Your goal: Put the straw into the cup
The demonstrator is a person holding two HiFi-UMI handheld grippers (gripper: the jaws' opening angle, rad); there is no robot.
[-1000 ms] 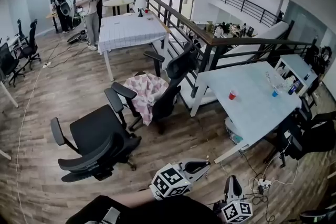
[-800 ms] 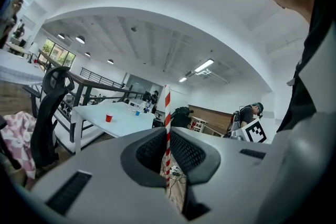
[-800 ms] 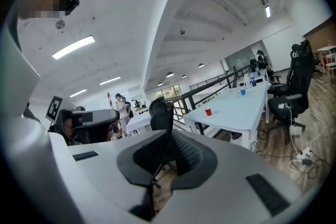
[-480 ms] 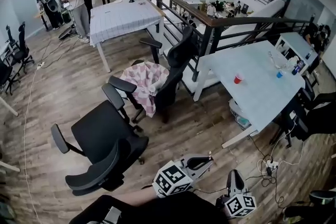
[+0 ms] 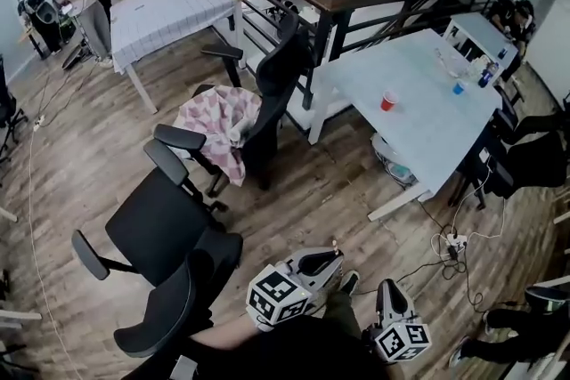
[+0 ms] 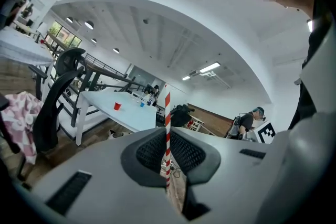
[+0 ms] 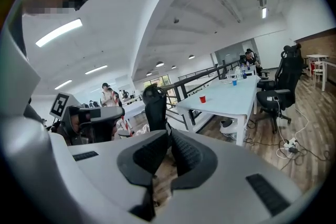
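Head view first. Low in the frame, the left gripper (image 5: 331,261) and, just to its right, the right gripper (image 5: 386,291), both aimed up the frame over the floor (image 5: 312,191). Far above and to the right, on the pale table (image 5: 419,138), a red cup (image 5: 388,101), well apart from both pairs of jaws with open floor between. Farther along the table, a blue cup (image 5: 458,88). Hard to call either gripper the nearer from here.

Next, the left gripper view. Left gripper (image 6: 168,150) closed on the straw (image 6: 168,107), red-and-white striped, pinched between the two pads. Long axis upright, crossing the jaws squarely, with a good length standing above them. Ahead and to the left of the straw, small on the table (image 6: 100,98), the red cup (image 6: 117,106); mouth too small to make out.

Last, the right gripper view. Right gripper (image 7: 169,136) with jaws drawn together at the tips and nothing between them. Ahead and a little right, the red cup (image 7: 202,99) on the table (image 7: 231,101).

Judged from this: left side the one that counts, carrying the straw. Probably calls for crossing to the table first, then lowering the straw end-on into the cup with its axis kept upright.
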